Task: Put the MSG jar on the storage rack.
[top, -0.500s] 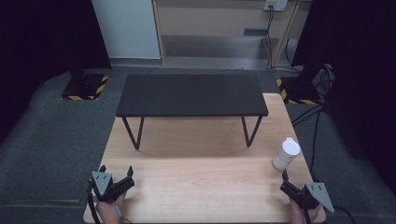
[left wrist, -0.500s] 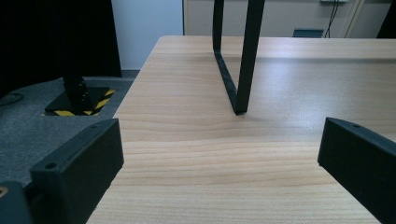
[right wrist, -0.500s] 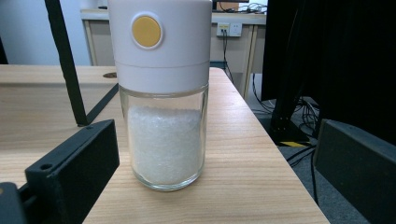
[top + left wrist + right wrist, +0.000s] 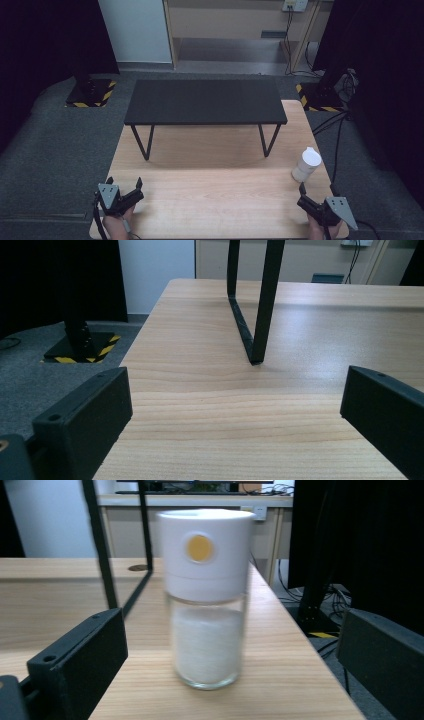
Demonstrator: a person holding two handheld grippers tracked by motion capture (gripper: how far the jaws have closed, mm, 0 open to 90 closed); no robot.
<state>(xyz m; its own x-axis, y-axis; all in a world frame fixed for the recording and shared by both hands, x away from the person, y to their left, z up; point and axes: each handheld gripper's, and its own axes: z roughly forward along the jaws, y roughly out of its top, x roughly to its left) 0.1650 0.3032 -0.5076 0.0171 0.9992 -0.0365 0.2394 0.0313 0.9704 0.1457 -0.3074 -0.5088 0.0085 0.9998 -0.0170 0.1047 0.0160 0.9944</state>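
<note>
A glass jar point(image 4: 306, 164) with a white cap and white powder inside stands upright near the wooden table's right edge. My right gripper point(image 4: 316, 190) is open just in front of it, jaws pointing at it without touching. In the right gripper view the jar point(image 4: 205, 597) stands close ahead, centred between the spread jaws of that gripper point(image 4: 234, 616), its cap showing a yellow dot. My left gripper point(image 4: 124, 182) is open and empty at the front left corner. In the left gripper view, this gripper point(image 4: 235, 377) faces bare wood and a black leg point(image 4: 262, 305).
A low black bench point(image 4: 205, 101) on thin metal legs stands across the far half of the wooden table point(image 4: 210, 195). Dark carpet surrounds the table. Yellow-black striped bases point(image 4: 90, 95) sit on the floor at both far corners, with cables point(image 4: 335, 125) at the right.
My right gripper has edged slightly forward toward the jar. The left gripper and the jar have stayed in place.
</note>
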